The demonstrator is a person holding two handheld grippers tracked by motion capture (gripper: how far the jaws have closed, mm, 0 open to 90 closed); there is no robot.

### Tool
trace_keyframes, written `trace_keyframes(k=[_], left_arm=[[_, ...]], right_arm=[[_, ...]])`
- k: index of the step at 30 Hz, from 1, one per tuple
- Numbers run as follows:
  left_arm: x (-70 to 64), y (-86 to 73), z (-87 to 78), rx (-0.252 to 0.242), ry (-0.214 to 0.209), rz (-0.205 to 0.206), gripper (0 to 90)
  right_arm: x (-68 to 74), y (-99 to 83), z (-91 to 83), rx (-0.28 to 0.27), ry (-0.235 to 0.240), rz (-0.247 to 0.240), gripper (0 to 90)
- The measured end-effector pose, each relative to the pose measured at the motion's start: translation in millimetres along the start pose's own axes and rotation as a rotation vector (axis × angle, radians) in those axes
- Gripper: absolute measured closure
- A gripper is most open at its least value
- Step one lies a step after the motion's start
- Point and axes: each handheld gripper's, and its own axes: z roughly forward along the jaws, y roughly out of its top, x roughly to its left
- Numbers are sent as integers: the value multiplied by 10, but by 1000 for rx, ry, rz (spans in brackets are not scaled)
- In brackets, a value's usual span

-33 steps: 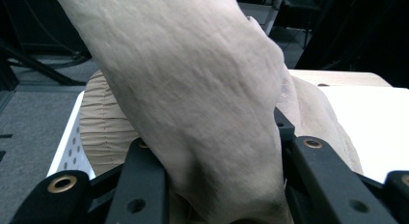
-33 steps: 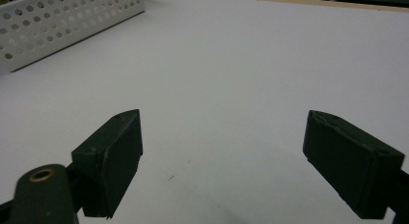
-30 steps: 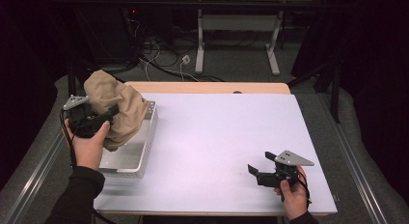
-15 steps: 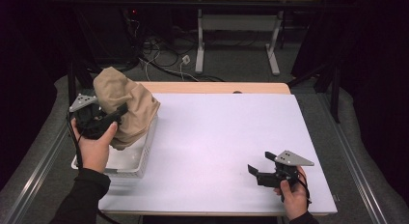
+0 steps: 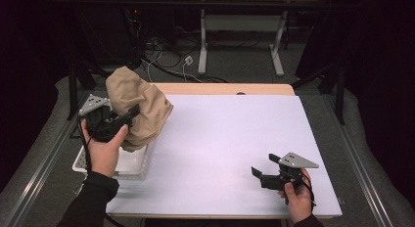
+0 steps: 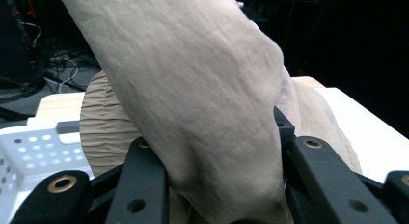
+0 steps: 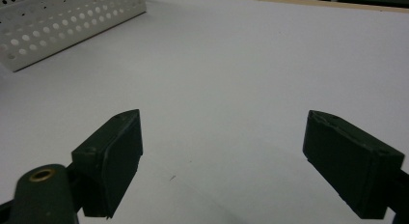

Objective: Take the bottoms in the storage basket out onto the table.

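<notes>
A bunched beige cloth (image 5: 134, 107) hangs in the air over the right edge of a white perforated basket (image 5: 128, 166) at the table's left. My left gripper (image 5: 128, 115) is shut on the cloth, which bulges between the black jaws in the left gripper view, where the beige cloth (image 6: 193, 98) takes up most of the frame. My right gripper (image 5: 262, 166) rests low near the table's front right, open, with nothing between its jaws. In the right gripper view my right gripper (image 7: 236, 161) points across bare white table toward the basket (image 7: 62, 26).
The white table top (image 5: 225, 139) stretches between the two hands. A wooden strip (image 5: 220, 88) runs along its far edge. Cables and desk legs stand on the dark floor behind. Metal rails run along both sides of the table.
My left gripper has lifted the beige cloth up and to the right, out of the basket. The right gripper has stayed where it was.
</notes>
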Motion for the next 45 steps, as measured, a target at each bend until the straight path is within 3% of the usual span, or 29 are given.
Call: trace_keyframes(k=[23, 45], left_arm=[[-331, -13, 154, 1, -93, 37, 636], [-618, -146, 353, 26, -184, 50, 636]], right_arm=[[3, 0, 1, 4, 7, -2, 138], [-3, 0, 3, -4, 5, 1, 138]])
